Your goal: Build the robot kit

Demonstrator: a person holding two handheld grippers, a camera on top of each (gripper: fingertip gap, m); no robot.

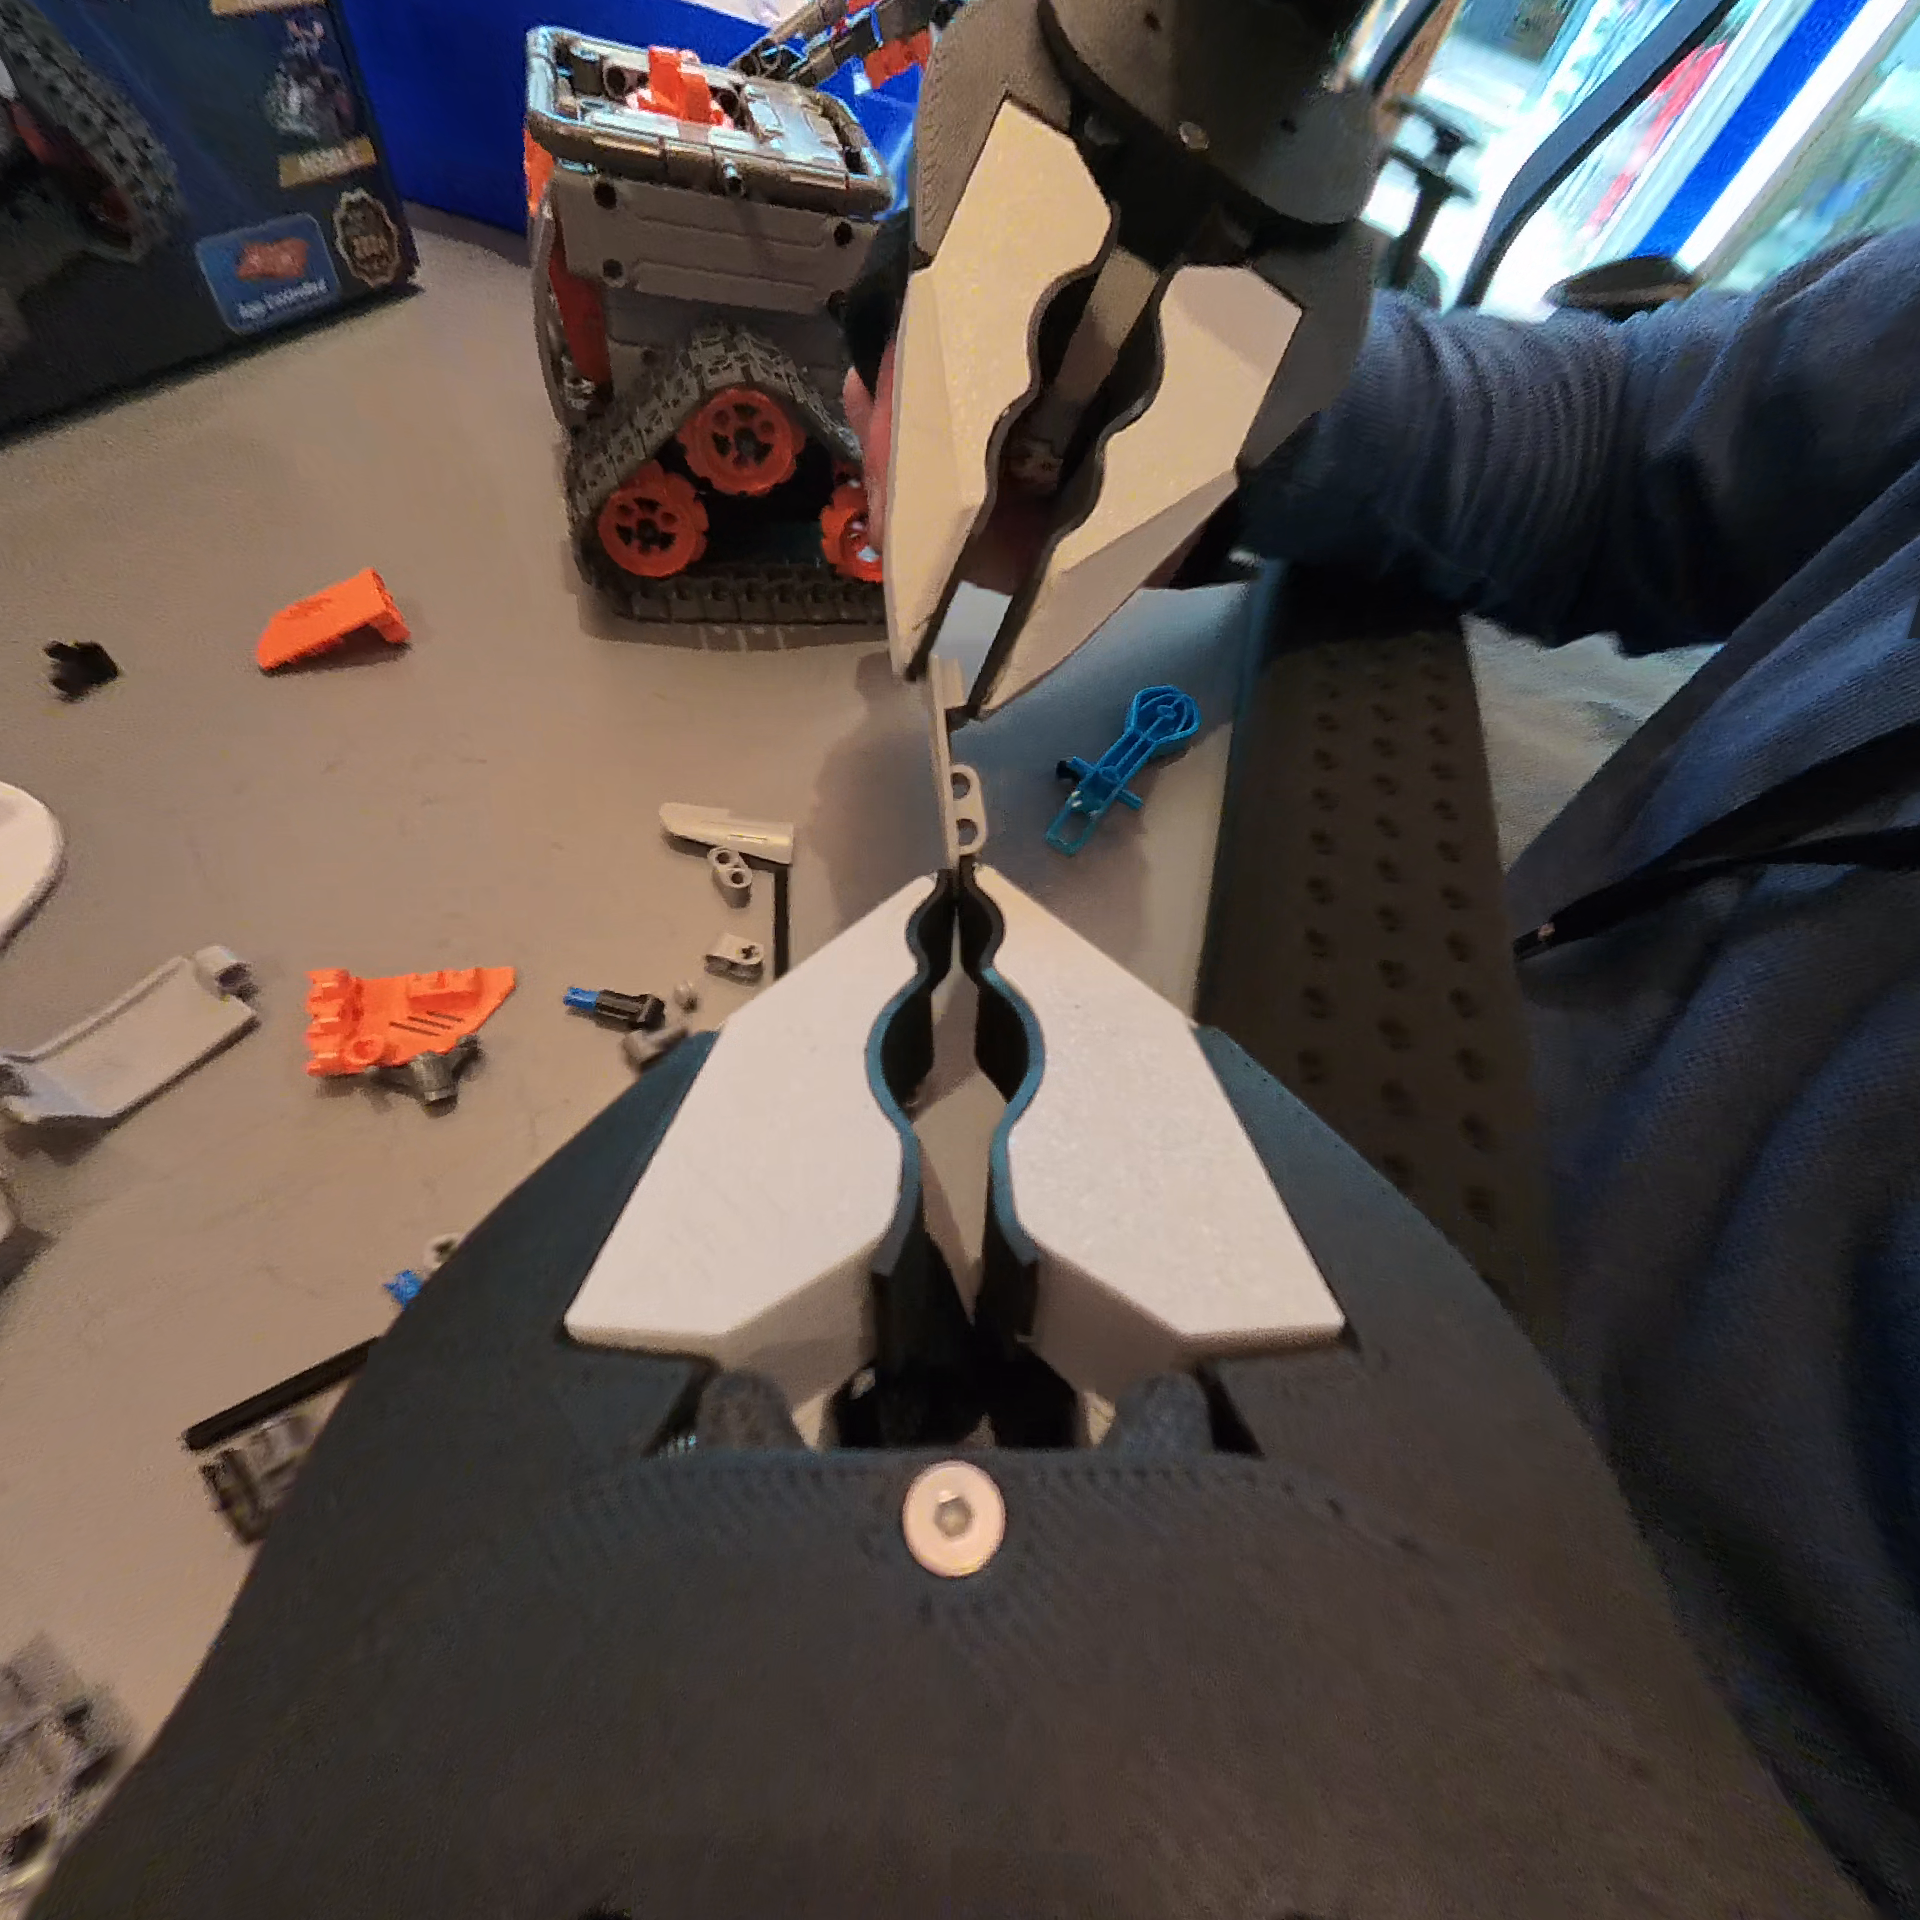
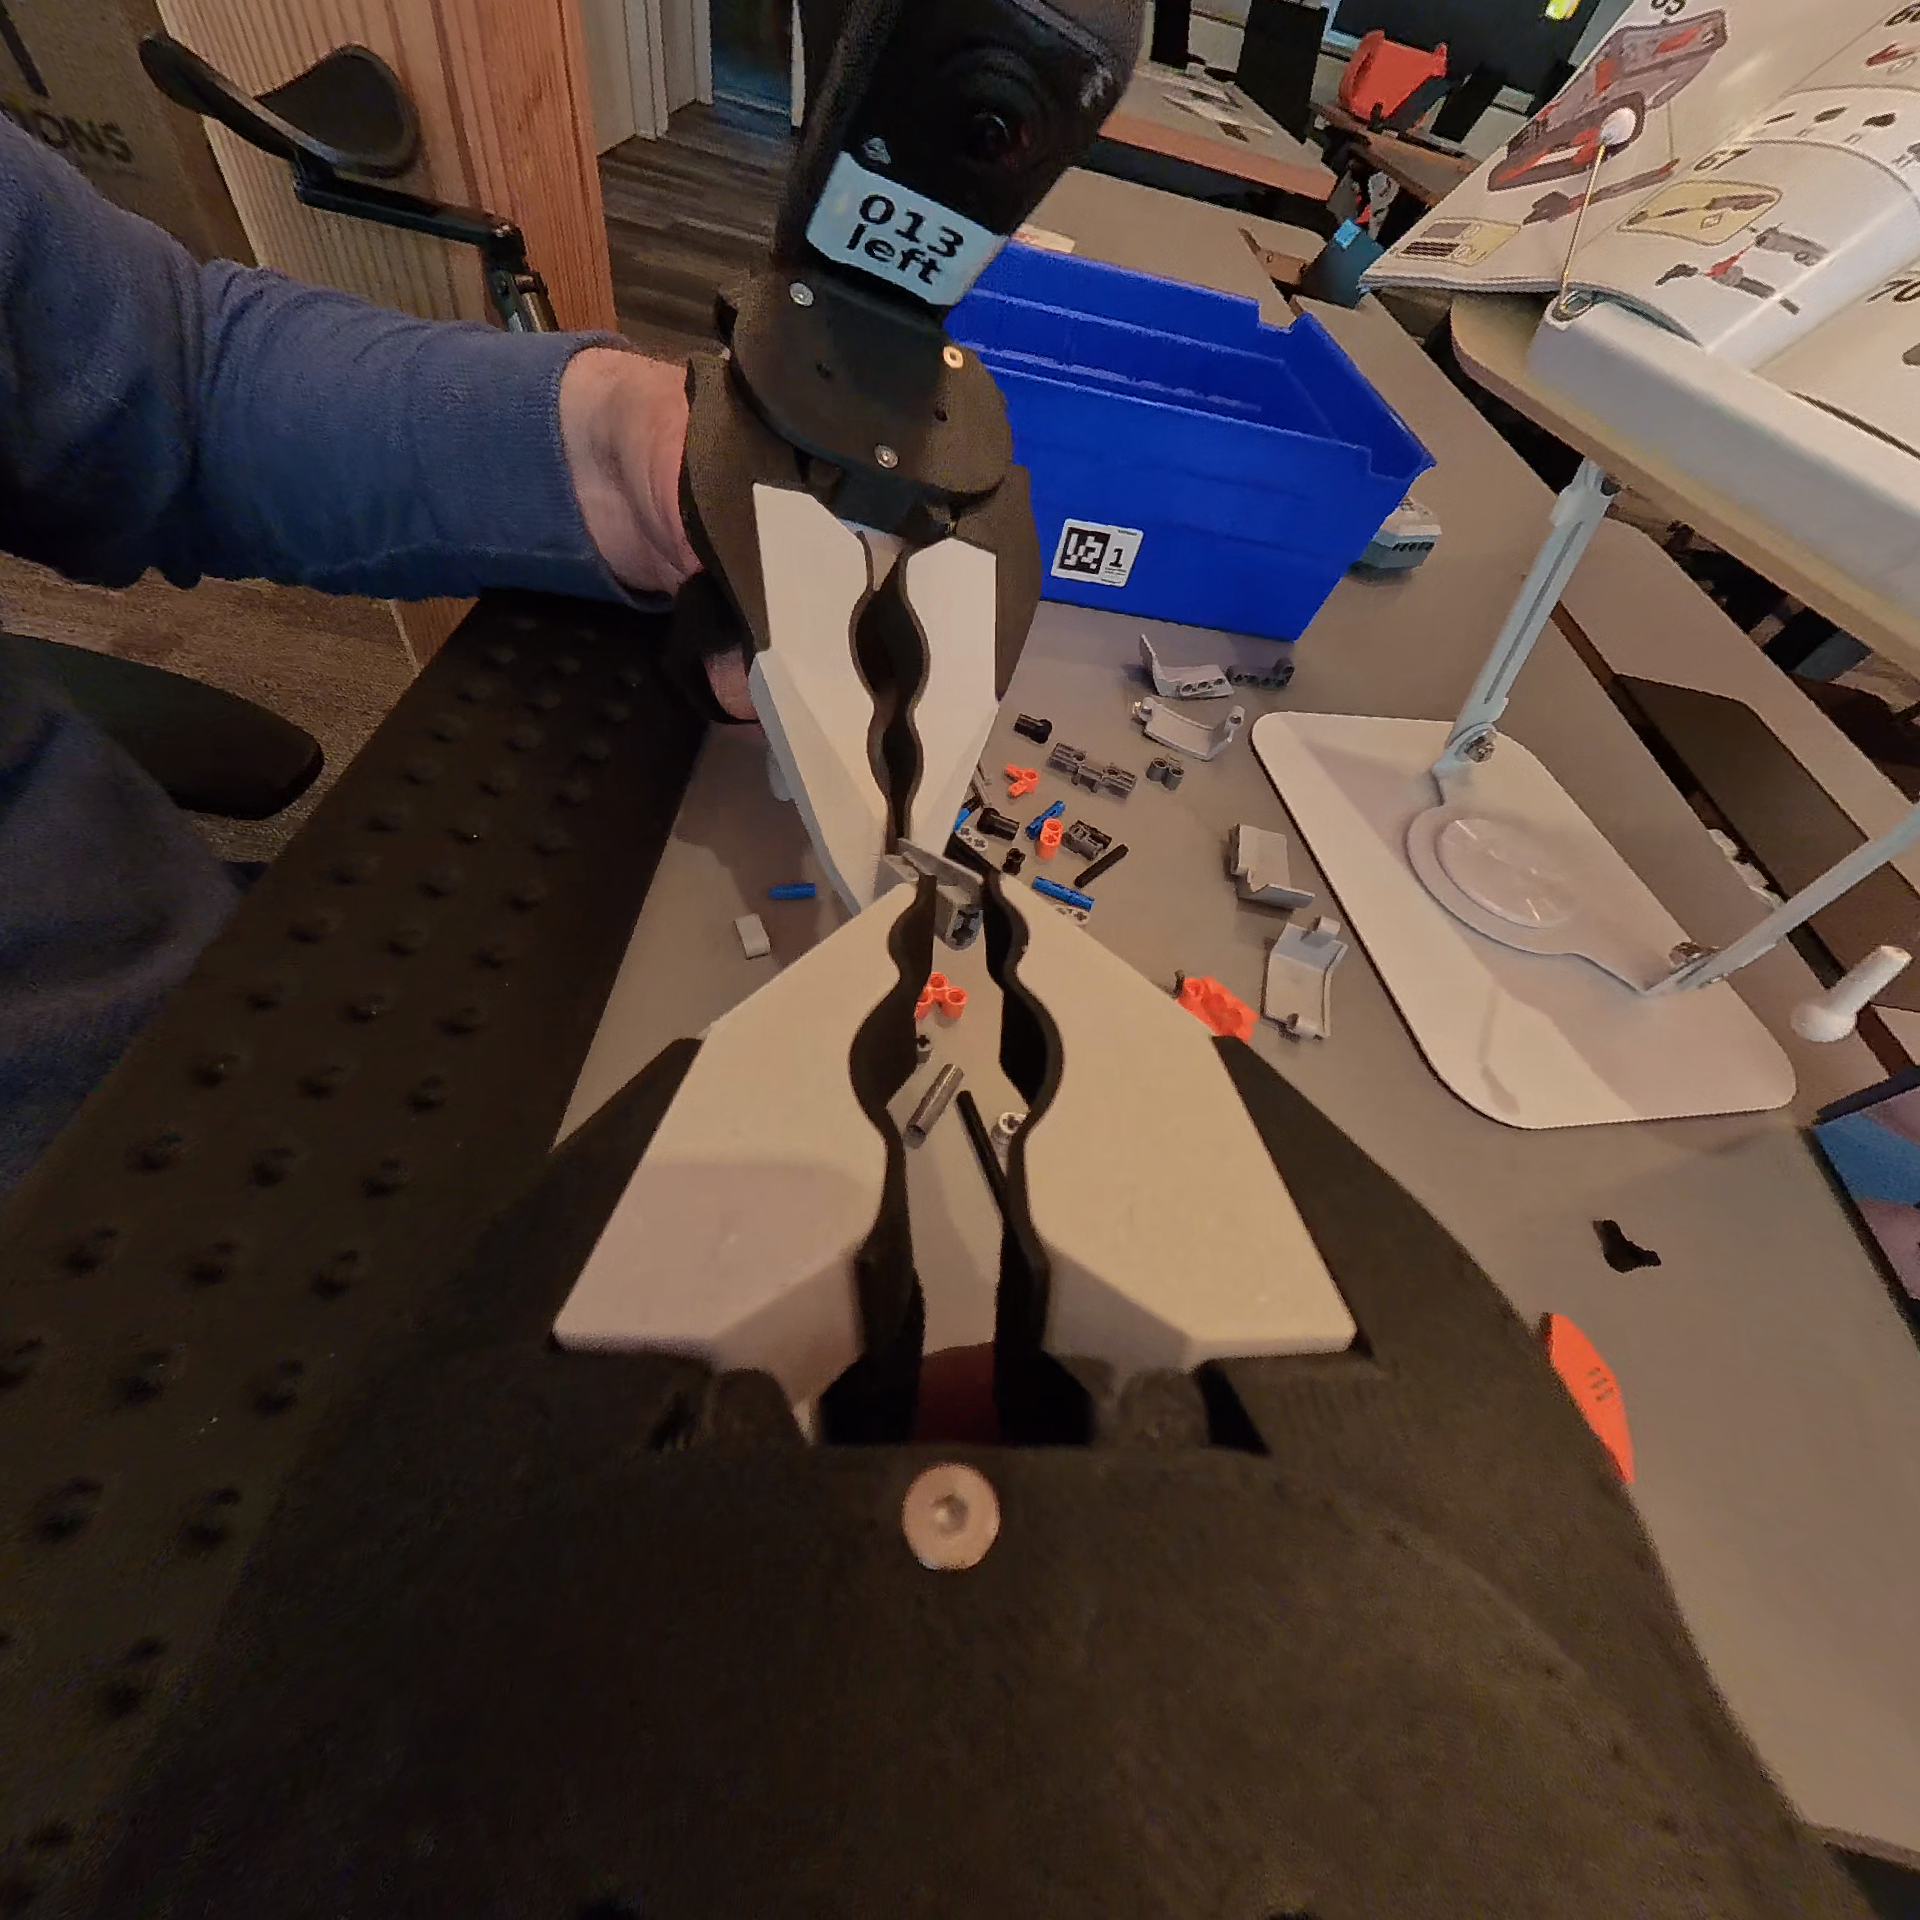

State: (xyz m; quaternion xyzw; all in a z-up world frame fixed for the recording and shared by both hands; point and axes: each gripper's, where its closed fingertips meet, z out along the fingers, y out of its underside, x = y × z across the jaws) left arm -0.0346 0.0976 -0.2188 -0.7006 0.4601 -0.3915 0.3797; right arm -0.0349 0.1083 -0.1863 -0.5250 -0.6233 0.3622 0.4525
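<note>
Left gripper [image 1: 957, 883] is closed on the near end of a grey holed beam [image 1: 961, 800]. The beam's long axis bridges the tips; right gripper [image 1: 940, 675] clamps the far end, above the desk [image 1: 416, 748].

A matte grey tabletop [image 2: 1299, 1164] spreads beneath and ahead of the gripper. Far left of it stands a ribbed light-wood panel [image 2: 499, 135]; beyond lies dark striped flooring [image 2: 675, 197]. Bright glazed windows [image 1: 1766, 135] glow upper right.
</note>
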